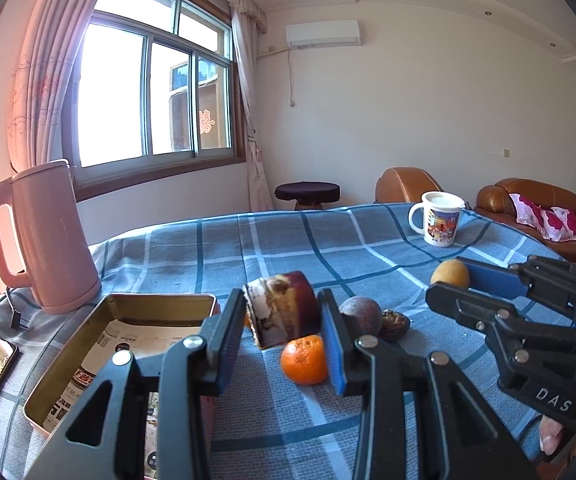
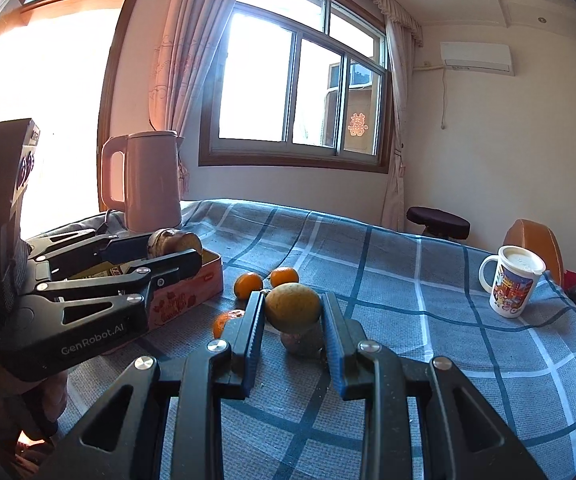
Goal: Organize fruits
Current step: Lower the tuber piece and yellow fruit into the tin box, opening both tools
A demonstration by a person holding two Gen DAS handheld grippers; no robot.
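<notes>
Left gripper (image 1: 284,320) is closed on a brown-and-cream fruit (image 1: 280,308), held just right of the open tin (image 1: 88,360). Right gripper (image 2: 292,320) is clamped around a yellow fruit (image 2: 292,306), lifted above a dark fruit (image 2: 301,342). Release is best made once past the tin's rim. Beyond the oranges (image 2: 266,280), open tabletop (image 2: 407,264) extends to the mug (image 2: 511,282).

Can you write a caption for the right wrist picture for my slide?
Right gripper holds a yellow fruit above the checked tablecloth, oranges beyond.
</notes>
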